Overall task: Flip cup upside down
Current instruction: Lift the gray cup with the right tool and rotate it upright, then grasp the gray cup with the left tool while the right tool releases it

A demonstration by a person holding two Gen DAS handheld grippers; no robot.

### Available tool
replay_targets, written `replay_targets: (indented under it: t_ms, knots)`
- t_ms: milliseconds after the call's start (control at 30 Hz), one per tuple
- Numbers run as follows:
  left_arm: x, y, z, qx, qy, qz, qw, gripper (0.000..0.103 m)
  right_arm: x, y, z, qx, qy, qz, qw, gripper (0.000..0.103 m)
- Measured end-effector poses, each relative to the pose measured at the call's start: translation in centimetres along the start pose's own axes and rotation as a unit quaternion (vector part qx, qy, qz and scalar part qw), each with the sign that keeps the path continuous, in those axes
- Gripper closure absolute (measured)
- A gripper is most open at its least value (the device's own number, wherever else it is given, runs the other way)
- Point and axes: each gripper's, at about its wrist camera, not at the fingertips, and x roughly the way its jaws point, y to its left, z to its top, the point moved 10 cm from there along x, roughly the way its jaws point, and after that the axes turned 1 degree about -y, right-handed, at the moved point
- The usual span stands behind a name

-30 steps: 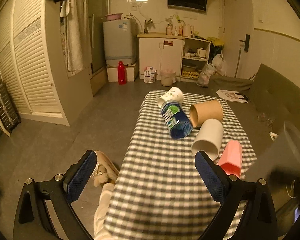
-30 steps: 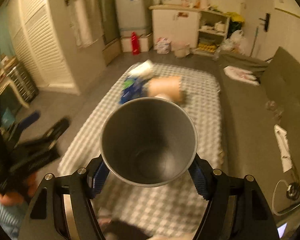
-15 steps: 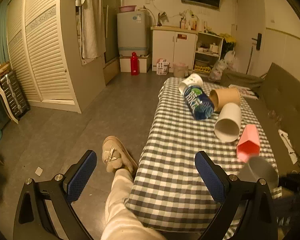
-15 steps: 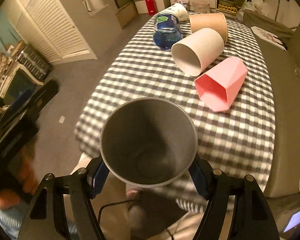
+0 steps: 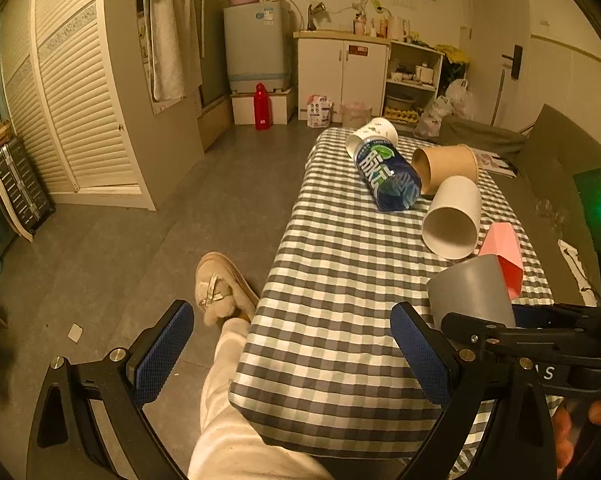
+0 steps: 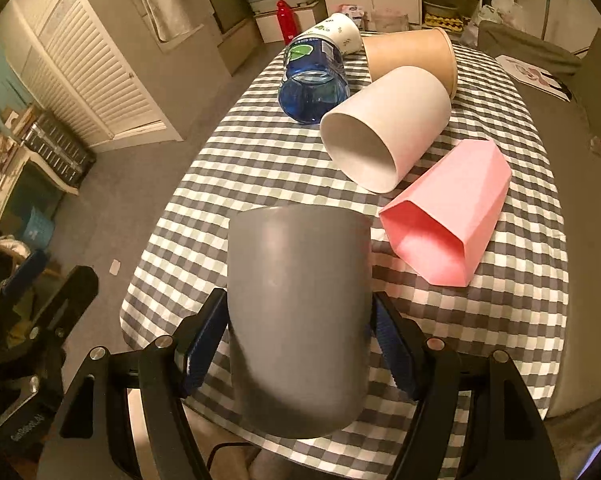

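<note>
My right gripper [image 6: 298, 344] is shut on a grey cup [image 6: 298, 316], its blue pads pressing both sides. I see the cup's outer wall, with the closed base pointing away from me over the near part of the checked table [image 6: 228, 168]. In the left wrist view the same grey cup [image 5: 470, 292] shows at the right, held over the table's near right part. My left gripper [image 5: 288, 356] is open and empty, off the table's near left corner, above the floor.
Several cups lie on their sides on the table: a pink cup [image 6: 448, 212], a white cup [image 6: 384, 136], a brown paper cup [image 6: 412, 54] and a blue clear bottle [image 6: 314, 80]. A leg and slipper [image 5: 216, 292] are left of the table. A sofa [image 5: 572, 184] runs along the right.
The right gripper has turned the grey cup over: its open mouth faced the camera before, now its outer wall does. The left gripper drew back and left of the table.
</note>
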Motion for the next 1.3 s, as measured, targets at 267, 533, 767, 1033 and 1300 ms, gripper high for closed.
replay_targets:
  t_ms: [267, 533, 767, 1033, 1300]
  knots:
    - [0.1, -0.9, -0.1, -0.012, 0.009, 0.006, 0.9999, 0.001, -2.9, -0.8, 0.1, -0.003, -0.035, 0.005, 0.999, 0.027]
    - [-0.8, -4.3, 0.4, 0.002, 0.003, -0.002, 1.0, 0.001, -8.0, -5.3, 1.0, 0.011, -0.111, -0.04, 0.993, 0.021]
    - [-0.5, -8.7, -0.4, 0.019, 0.019, -0.038, 0.9989, 0.001, -10.4, -10.1, 0.3, 0.047, -0.146, -0.074, 0.985, 0.021]
    - [1.5, -12.8, -3.8, 0.02, 0.074, -0.093, 0.9927, 0.001, -9.8, -13.6, -1.2, 0.093, -0.137, -0.078, 0.983, 0.021]
    - [2.3, -14.7, -5.2, 0.028, 0.104, -0.131, 0.9855, 0.001, -8.4, -14.0, -1.7, 0.094, -0.119, -0.082, 0.985, 0.021]
